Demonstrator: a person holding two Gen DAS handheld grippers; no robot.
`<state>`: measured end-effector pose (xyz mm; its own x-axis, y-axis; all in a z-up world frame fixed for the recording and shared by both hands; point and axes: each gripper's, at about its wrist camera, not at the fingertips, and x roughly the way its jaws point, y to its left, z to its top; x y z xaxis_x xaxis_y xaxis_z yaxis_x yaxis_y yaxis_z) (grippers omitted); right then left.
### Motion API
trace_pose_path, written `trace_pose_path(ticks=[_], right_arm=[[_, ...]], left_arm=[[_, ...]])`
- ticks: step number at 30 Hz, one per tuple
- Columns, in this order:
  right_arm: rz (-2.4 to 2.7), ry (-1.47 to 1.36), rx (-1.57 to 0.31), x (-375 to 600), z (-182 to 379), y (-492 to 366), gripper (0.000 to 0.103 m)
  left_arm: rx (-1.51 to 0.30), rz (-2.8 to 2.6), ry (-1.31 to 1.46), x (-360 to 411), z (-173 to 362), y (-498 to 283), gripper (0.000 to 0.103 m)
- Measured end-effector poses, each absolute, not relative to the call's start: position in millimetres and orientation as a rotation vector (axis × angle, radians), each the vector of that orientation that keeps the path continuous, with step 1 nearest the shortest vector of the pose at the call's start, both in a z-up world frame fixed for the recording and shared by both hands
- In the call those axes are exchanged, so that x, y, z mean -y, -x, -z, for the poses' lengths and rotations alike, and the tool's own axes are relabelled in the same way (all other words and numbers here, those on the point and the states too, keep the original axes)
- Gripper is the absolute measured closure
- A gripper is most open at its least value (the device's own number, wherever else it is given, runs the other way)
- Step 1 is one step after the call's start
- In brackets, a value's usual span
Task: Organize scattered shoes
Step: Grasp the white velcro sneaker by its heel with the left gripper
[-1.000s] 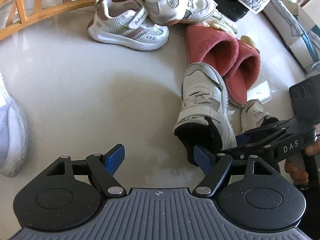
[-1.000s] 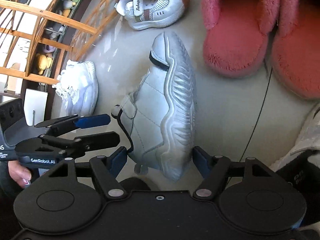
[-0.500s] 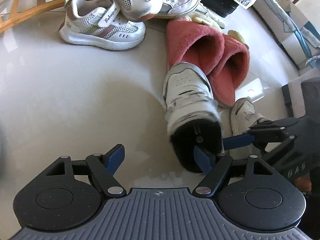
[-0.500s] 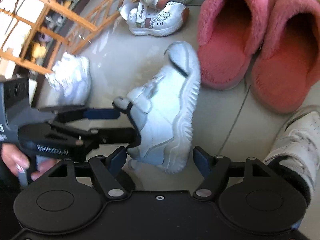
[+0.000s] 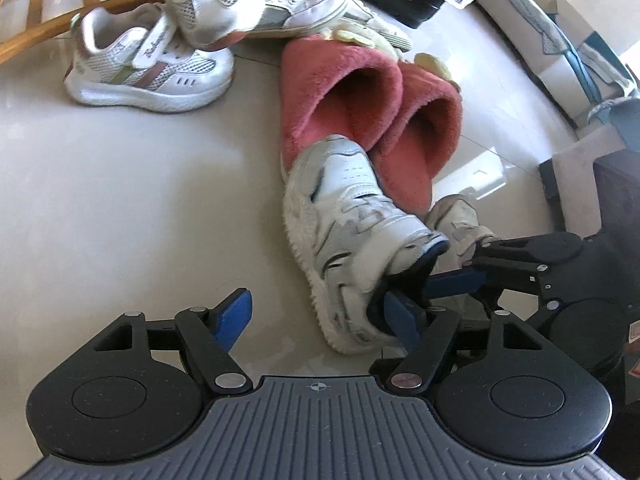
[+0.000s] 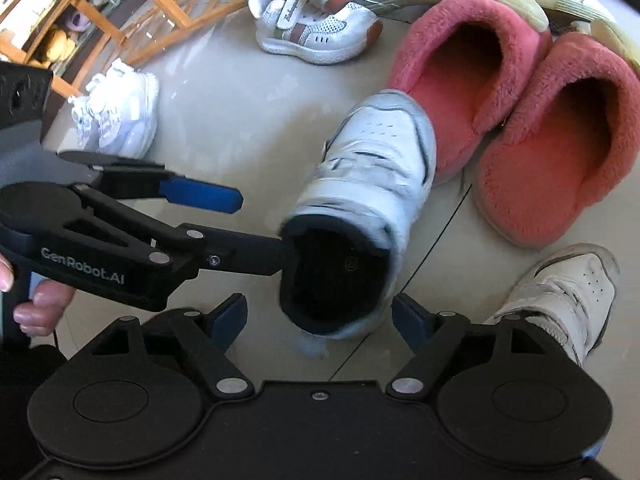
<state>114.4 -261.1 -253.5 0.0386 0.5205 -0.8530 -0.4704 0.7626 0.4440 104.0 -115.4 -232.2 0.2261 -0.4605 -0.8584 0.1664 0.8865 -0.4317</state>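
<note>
White lettering "GenRobot.AI" sits on the side of the black plastic left gripper (image 6: 236, 220), seen in the right wrist view w/ one finger reaching into a shoe's collar. The white mesh kid's sneaker with pink and green stripes (image 5: 148, 76) has cursive script on its velcro strap, starts "Ba…" but too small to read fully; same strap shows in the right wrist view (image 6: 316, 32), no clearer. A small round stamp on the dark insole of the white leather velcro sneaker (image 6: 360, 216) is illegible.
</note>
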Motion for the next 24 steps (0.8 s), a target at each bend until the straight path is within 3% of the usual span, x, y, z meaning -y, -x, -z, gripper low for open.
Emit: trace_pose_path(ticks=[6, 10, 24], right_arm=[[-0.772, -0.044, -1.327, 256, 252, -113, 0.021], [-0.779, -0.032, -1.317, 253, 251, -114, 0.021], [-0.859, -0.015, -1.309, 246, 244, -106, 0.021]], left_arm=[[-1.303, 0.444, 0.277, 127, 241, -109, 0.055], [-1.334, 0.444, 0.304, 131, 247, -112, 0.078], [-1.398, 0.414, 0.164, 113, 235, -104, 0.091]])
